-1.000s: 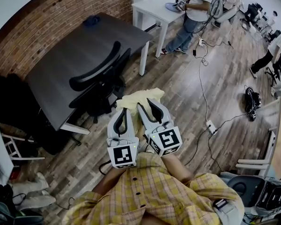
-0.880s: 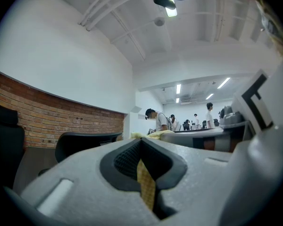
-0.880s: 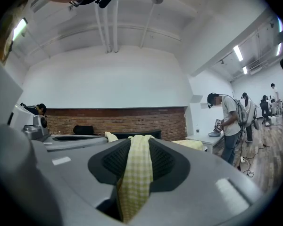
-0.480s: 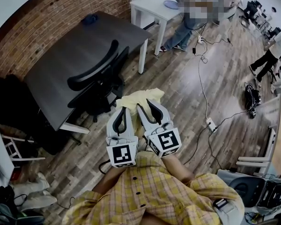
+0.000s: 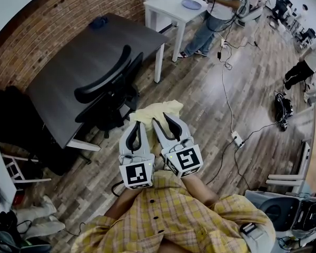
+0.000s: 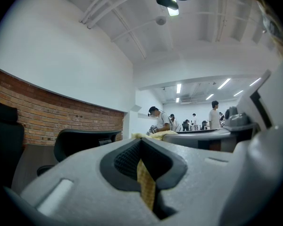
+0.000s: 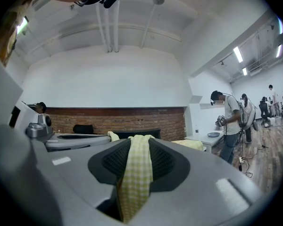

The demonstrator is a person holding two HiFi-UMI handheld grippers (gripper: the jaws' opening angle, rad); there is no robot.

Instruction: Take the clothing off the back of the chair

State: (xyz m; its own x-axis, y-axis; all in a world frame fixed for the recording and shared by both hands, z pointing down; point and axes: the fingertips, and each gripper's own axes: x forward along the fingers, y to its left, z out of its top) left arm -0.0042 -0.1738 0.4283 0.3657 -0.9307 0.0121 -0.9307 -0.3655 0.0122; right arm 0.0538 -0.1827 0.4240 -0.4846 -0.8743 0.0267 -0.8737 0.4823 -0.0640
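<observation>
while the left tool [image 5: 135, 125] and right tool [image 5: 164, 119] sit side by side, each is clamped on the yellow checked clothing [image 5: 154, 109], bunched at their 12 o'clock, off the black chair [image 5: 106, 86] at 10 o'clock by the worktop [image 5: 68, 67].

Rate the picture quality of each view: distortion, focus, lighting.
Head view: fisheye bends the brick wall; even light, sharp. Left gripper view: black round border, left gripper blurred up close, ceiling lamps glare. Right gripper view: same border; checked cloth fairly crisp.
</observation>
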